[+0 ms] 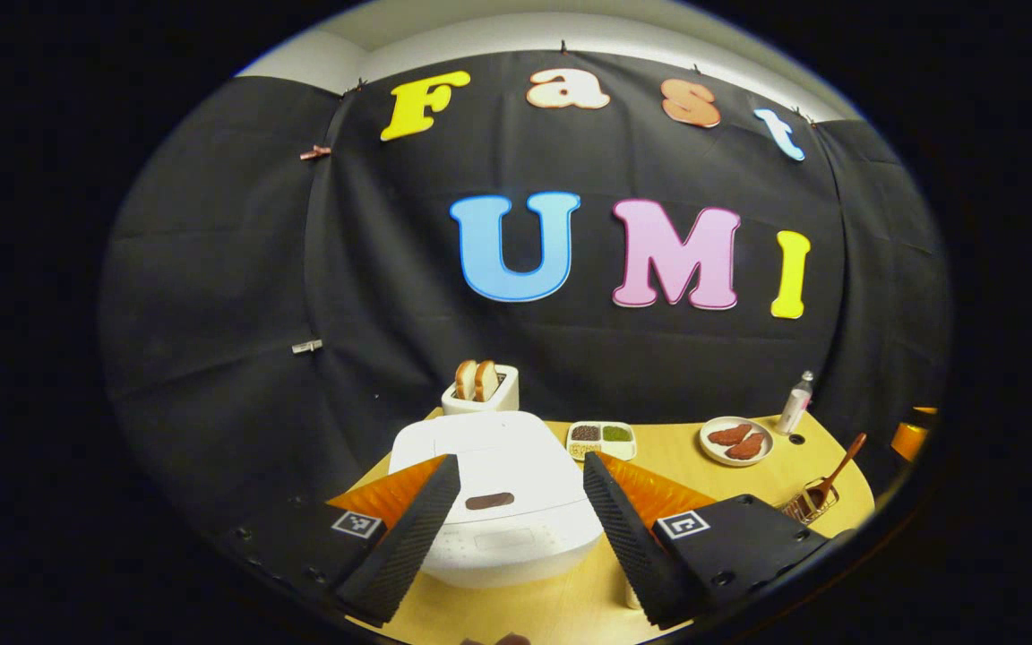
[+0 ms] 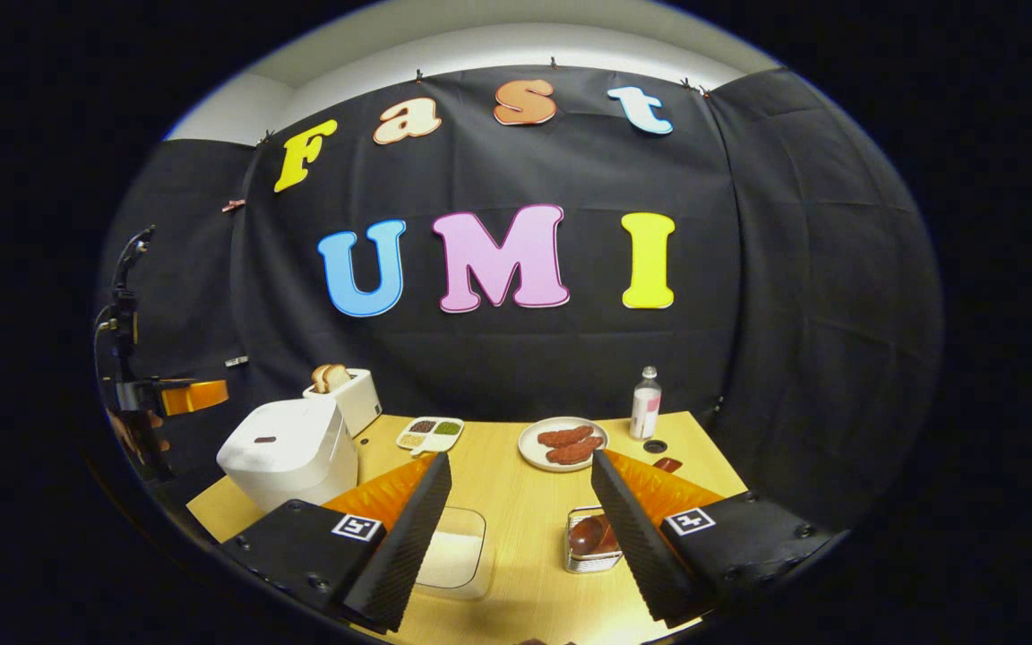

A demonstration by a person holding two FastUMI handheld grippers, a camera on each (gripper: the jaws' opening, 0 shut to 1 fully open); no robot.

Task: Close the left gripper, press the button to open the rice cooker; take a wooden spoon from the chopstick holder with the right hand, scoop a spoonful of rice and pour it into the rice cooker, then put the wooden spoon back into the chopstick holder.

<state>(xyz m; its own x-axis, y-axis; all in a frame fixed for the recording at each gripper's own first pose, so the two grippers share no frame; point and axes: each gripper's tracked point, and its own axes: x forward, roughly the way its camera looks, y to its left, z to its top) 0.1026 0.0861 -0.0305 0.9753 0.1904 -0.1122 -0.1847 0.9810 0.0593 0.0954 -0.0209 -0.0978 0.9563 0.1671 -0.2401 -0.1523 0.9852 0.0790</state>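
- Your left gripper is spread wide and grips nothing; the white rice cooker sits between its fingers, lid down, with the dark button on top facing you.
- Beyond your left gripper's right finger, the wooden spoon leans in the chopstick holder.
- Your right gripper is also wide and empty.
- The rice container lies by its left finger; the holder touches the right finger's inner side.

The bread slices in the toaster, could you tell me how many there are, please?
2: both bread slices stand upright side by side in the toaster, behind the rice cooker.
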